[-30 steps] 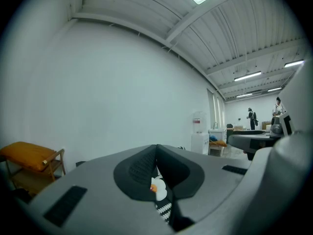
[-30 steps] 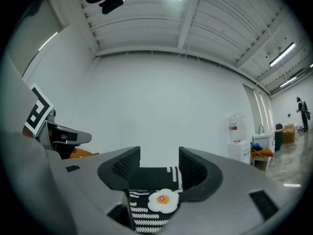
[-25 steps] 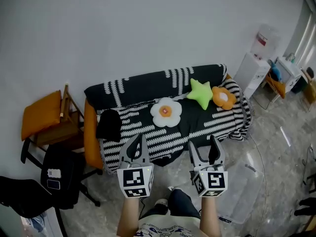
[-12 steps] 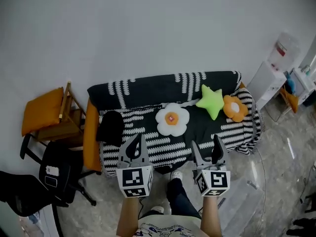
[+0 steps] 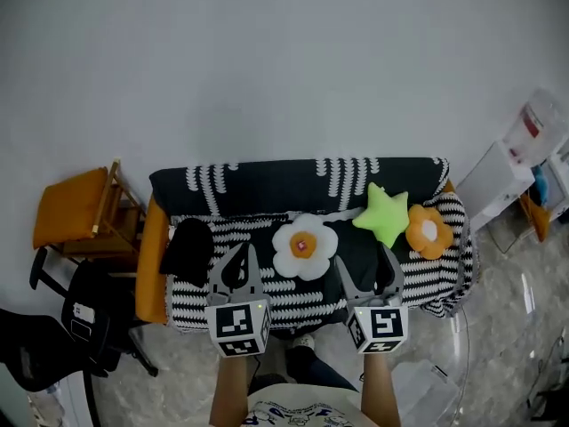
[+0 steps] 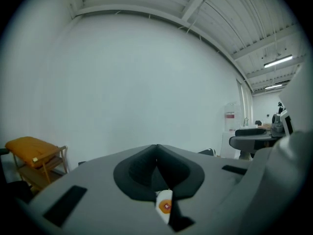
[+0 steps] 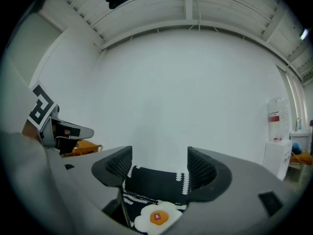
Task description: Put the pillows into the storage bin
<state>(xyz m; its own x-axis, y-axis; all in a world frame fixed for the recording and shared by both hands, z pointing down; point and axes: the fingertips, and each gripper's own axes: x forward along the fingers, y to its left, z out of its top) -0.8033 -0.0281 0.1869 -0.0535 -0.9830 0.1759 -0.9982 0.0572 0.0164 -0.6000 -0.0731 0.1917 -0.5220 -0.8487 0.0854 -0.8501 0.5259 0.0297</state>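
White flower pillow [image 5: 304, 245], green star pillow [image 5: 384, 213], orange flower pillow [image 5: 428, 231], all on striped sofa [image 5: 249, 181]

Your location: lounge-style corner inside large office/hall-type room. Evidence:
- sofa [image 5: 267, 181] w/ striped throw, set against bare white wall [image 5: 267, 60]
- marble-look tile floor [image 5: 498, 327]
- black office chair [image 5: 89, 314], wooden stand [image 5: 71, 216] w/ orange cushion, both left of sofa
- water dispenser [image 7: 275, 126] at right
- exposed ribbed ceiling [image 7: 186, 4], strip lights [image 6: 278, 61]
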